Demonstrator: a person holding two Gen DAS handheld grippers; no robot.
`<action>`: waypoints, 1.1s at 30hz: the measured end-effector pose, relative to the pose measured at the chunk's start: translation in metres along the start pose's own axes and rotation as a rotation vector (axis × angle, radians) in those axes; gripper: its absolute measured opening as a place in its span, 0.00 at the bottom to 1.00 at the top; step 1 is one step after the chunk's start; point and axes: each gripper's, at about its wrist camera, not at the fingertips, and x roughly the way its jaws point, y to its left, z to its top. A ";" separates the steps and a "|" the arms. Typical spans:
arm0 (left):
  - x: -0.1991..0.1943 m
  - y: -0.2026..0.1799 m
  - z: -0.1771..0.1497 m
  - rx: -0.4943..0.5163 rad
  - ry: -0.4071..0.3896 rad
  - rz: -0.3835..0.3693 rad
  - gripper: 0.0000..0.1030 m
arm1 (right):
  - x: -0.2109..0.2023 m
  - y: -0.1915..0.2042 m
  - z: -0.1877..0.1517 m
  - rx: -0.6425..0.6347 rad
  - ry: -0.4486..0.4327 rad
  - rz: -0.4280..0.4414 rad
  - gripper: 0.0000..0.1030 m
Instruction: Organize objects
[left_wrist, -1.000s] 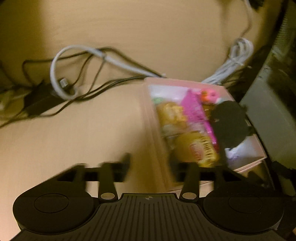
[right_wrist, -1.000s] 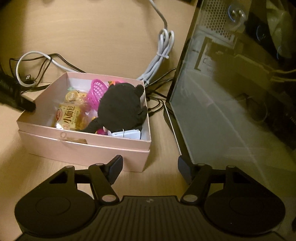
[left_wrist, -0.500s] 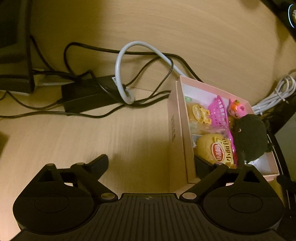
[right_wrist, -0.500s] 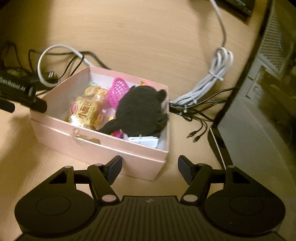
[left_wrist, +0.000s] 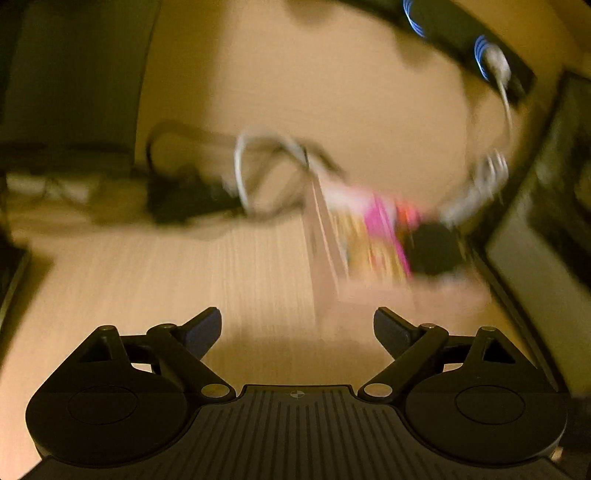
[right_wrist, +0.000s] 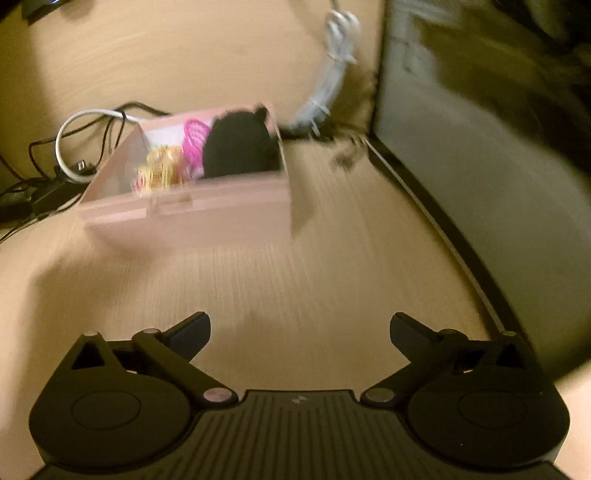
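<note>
two grippers empty | left (left_wrist: 297, 328) closing | right (right_wrist: 300, 330) opening | pink box (right_wrist: 192, 210) apart

Pink box (right_wrist: 192, 206): open-topped, upright on the wooden bench (right_wrist: 295, 288). Inside: black plush toy (right_wrist: 240, 149) at the right end, pink basket (right_wrist: 195, 142) just beside it, yellow snack packs (right_wrist: 160, 173) at the left. Frames blurred.

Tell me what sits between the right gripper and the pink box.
Nothing visible. Only bare desk lies between the right gripper, its empty jaws opening, and the pink box. The cables lie behind and left of the box.
</note>
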 end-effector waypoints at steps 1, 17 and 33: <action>-0.003 -0.002 -0.010 0.022 0.030 -0.003 0.91 | -0.004 -0.001 -0.010 -0.002 0.009 -0.004 1.00; -0.030 -0.051 -0.097 0.071 0.056 0.170 0.91 | 0.002 -0.020 -0.054 -0.164 -0.025 0.130 1.00; 0.008 -0.083 -0.093 0.142 -0.038 0.236 0.95 | 0.028 -0.025 -0.038 -0.180 -0.176 0.171 1.00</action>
